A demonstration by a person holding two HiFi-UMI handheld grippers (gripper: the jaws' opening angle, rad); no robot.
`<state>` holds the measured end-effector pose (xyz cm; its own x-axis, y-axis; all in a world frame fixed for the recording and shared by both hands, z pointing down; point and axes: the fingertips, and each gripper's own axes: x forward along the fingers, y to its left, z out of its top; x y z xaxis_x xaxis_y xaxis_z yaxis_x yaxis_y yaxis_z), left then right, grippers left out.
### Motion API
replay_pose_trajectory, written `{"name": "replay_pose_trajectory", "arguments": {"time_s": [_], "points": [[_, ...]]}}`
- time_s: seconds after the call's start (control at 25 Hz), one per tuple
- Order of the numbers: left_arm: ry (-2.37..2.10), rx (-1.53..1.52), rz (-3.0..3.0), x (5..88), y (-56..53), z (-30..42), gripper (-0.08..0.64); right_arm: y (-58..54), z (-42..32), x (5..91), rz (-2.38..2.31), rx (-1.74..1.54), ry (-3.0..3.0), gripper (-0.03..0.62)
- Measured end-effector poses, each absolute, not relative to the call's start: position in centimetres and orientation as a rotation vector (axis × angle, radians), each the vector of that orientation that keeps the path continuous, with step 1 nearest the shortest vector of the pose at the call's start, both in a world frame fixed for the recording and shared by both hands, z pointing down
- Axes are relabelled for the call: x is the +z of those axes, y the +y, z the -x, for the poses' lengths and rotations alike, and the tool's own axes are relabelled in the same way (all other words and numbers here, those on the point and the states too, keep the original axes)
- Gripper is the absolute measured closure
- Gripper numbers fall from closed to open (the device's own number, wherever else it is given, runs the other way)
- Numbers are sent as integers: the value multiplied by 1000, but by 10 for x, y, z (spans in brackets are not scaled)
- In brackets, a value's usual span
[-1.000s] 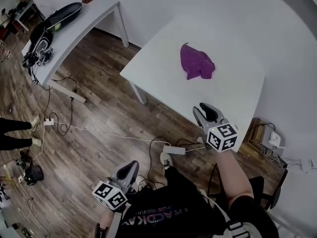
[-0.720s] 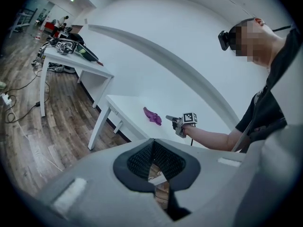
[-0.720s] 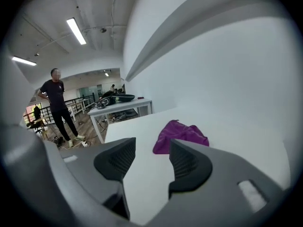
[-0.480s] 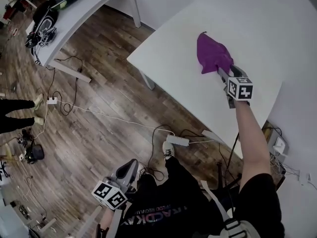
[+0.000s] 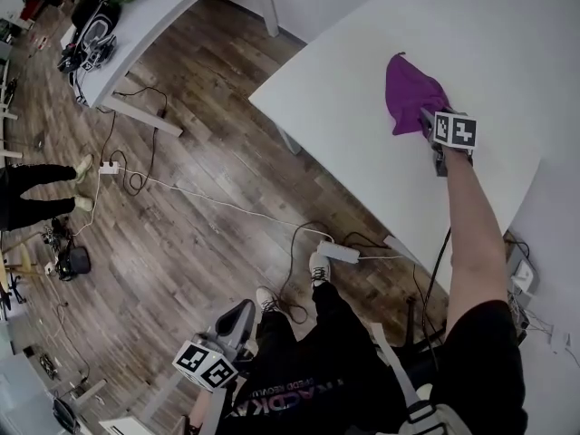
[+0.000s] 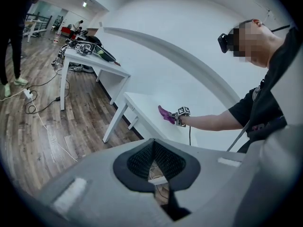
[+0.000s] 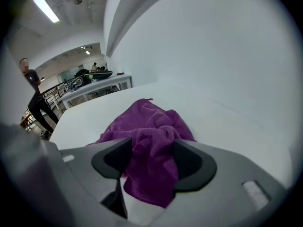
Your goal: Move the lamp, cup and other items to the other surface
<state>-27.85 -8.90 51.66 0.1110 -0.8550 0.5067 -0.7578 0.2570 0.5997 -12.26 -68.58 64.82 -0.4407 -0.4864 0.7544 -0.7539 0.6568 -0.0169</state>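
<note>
A crumpled purple cloth [image 5: 408, 93] lies on the white table [image 5: 344, 107], the only thing on it. My right gripper [image 5: 426, 119] reaches out at arm's length to the cloth's near edge. In the right gripper view the cloth [image 7: 151, 131] bunches up between the jaws of that gripper [image 7: 151, 162], which stand wide apart and open on either side of it. My left gripper [image 5: 237, 315] hangs low beside my leg over the wooden floor, shut and empty. The left gripper view shows its jaws [image 6: 154, 145] together, and far off the cloth [image 6: 165, 114] and the right gripper [image 6: 179, 119].
A second white table [image 5: 154, 16] at the upper left carries bags and gear. A power strip [image 5: 340, 252] and cables trail over the wooden floor below the near table. A person's legs [image 5: 36, 193] stand at the left edge. A white wall runs behind the cloth's table.
My right gripper has gone from the table's near edge out to the purple cloth and now has it between its jaws. The left gripper has stayed low by my side.
</note>
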Motion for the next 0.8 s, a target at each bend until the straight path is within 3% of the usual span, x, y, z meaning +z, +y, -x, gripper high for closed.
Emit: {"name": "replay_pose_trajectory", "arguments": {"time_s": [0.16,0.28,0.32,0.4,0.8], "points": [[-1663,-152,-1506,519,-88,276,557,-683,123,660,-947,413,-2088,332],[-1665,-159,-1502,519,-87,276,557,-682,126,660,-940,392,-2087,420],[-1666,-161,-1499,519,-86,275,557,-682,127,660,-936,391,-2082,475],[-1667,-163,-1491,520,-85,275,557,-682,128,660,-934,404,-2077,504],[-1653,-167,-1512,519,-84,280,557,-668,131,626,-1037,397,-2214,531]]}}
